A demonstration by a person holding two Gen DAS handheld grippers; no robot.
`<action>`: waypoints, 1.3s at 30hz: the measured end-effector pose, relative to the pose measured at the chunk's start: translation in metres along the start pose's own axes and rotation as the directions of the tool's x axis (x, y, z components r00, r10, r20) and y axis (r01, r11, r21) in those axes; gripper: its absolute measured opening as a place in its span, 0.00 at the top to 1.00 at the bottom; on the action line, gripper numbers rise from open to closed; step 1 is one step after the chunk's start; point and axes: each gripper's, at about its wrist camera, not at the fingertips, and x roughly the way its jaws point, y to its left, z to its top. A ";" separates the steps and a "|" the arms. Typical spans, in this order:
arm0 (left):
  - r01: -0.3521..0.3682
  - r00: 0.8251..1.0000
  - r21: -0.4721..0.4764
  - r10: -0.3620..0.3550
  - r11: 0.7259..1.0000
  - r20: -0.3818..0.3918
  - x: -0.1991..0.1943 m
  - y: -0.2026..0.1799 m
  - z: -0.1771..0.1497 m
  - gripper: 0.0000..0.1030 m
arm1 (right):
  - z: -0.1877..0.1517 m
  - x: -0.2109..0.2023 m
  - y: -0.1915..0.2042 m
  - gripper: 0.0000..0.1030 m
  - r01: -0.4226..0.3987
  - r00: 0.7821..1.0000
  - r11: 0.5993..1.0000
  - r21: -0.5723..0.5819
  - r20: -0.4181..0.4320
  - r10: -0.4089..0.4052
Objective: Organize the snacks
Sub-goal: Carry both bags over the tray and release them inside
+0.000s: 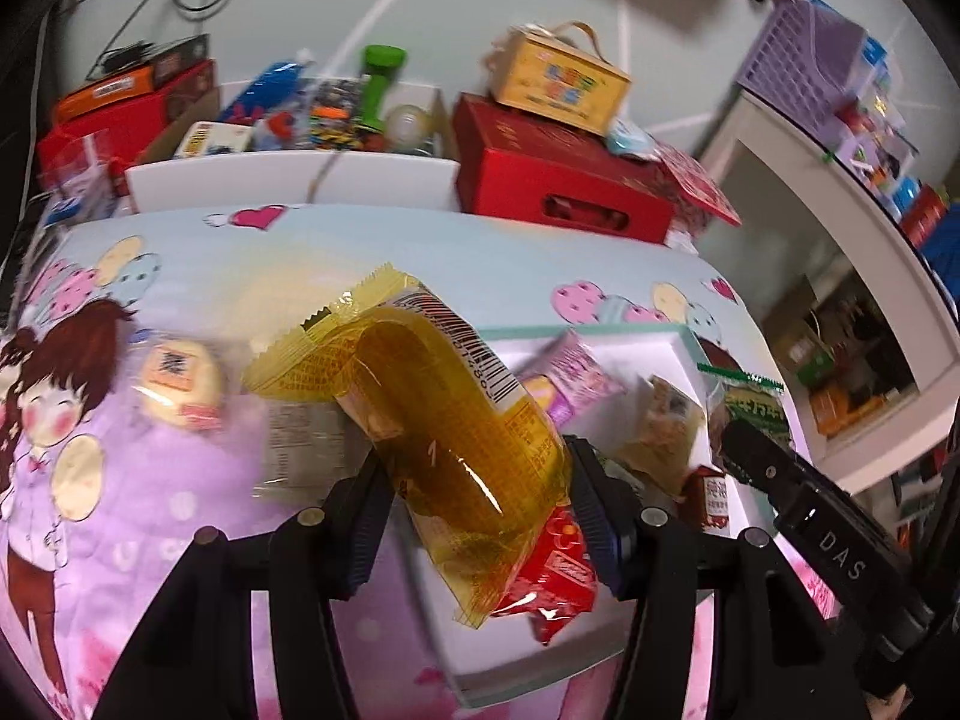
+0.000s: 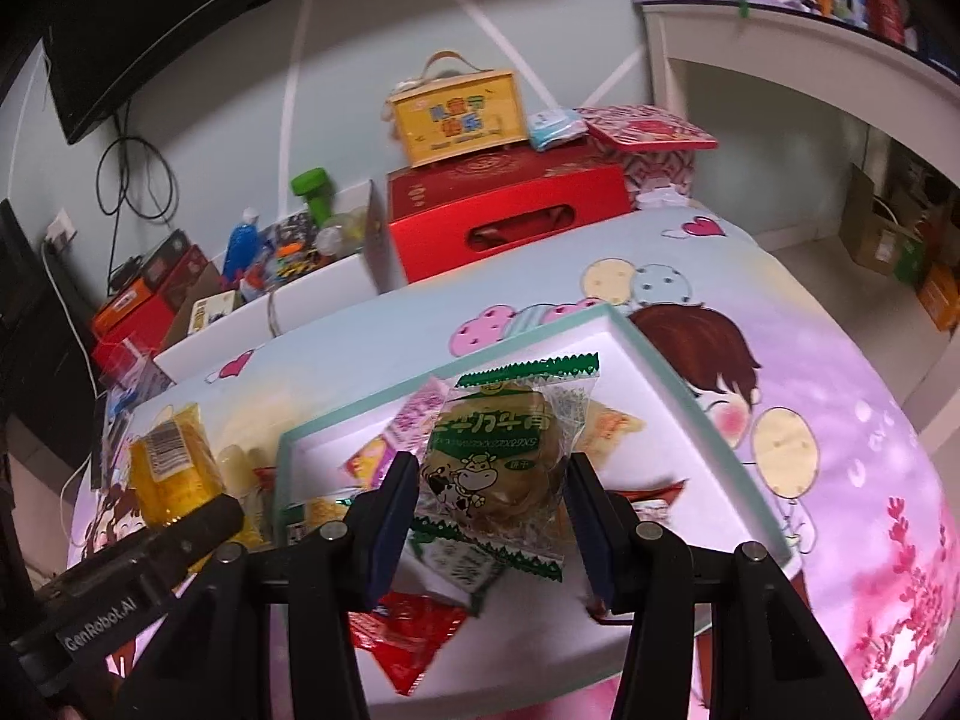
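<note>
My left gripper (image 1: 480,510) is shut on a yellow snack packet (image 1: 444,414) with a barcode, held above the left edge of a white tray (image 1: 630,348). The same packet (image 2: 171,468) shows at the left of the right wrist view. My right gripper (image 2: 492,516) is shut on a clear green-edged biscuit packet (image 2: 498,456) with a cow picture, held over the tray (image 2: 660,396). That packet (image 1: 750,408) and the right gripper's body (image 1: 798,504) appear at the right in the left wrist view. Several snacks lie in the tray, among them a red packet (image 2: 408,630).
A round bun-like snack (image 1: 180,390) and a flat clear packet (image 1: 300,444) lie on the cartoon-print cloth (image 1: 150,510) left of the tray. Behind the table stand a red box (image 2: 510,216), a yellow case (image 2: 459,117) and a white bin of toys (image 2: 300,264). A white shelf (image 2: 780,60) is at right.
</note>
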 end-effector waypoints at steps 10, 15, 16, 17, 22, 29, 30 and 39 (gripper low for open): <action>0.019 0.998 0.069 -0.016 0.997 -0.053 0.029 -0.026 -0.002 0.43 | 0.004 -0.001 -0.028 0.49 0.021 1.000 0.999 0.049 0.004 -0.021; 0.020 0.997 0.105 -0.012 0.994 -0.072 0.042 -0.034 -0.002 0.43 | 0.003 0.007 -0.028 0.49 0.018 1.000 0.999 0.044 -0.015 -0.018; 0.020 0.997 0.111 -0.011 0.994 -0.076 0.044 -0.035 -0.003 0.43 | 0.002 0.009 -0.027 0.49 0.019 1.000 0.999 0.042 -0.021 -0.018; 0.018 0.997 0.118 -0.009 0.993 -0.080 0.046 -0.036 -0.004 0.43 | 0.002 0.012 -0.026 0.49 0.019 0.999 0.999 0.043 -0.030 -0.018; 0.016 0.995 0.146 -0.002 0.989 -0.096 0.058 -0.041 -0.005 0.43 | -0.003 0.029 -0.023 0.48 0.017 0.997 0.999 0.045 -0.080 -0.013; 0.017 0.993 0.161 0.002 0.987 -0.116 0.066 -0.043 -0.008 0.43 | -0.006 0.040 -0.019 0.48 0.023 0.993 0.999 0.040 -0.118 -0.018; 0.013 0.993 0.164 0.007 0.986 -0.117 0.066 -0.043 -0.009 0.43 | -0.006 0.041 -0.019 0.48 0.024 0.992 0.999 0.041 -0.122 -0.019; -0.014 0.991 0.178 0.037 0.984 -0.127 0.067 -0.045 -0.011 0.42 | -0.007 0.044 -0.016 0.48 0.027 0.990 0.999 0.038 -0.137 -0.022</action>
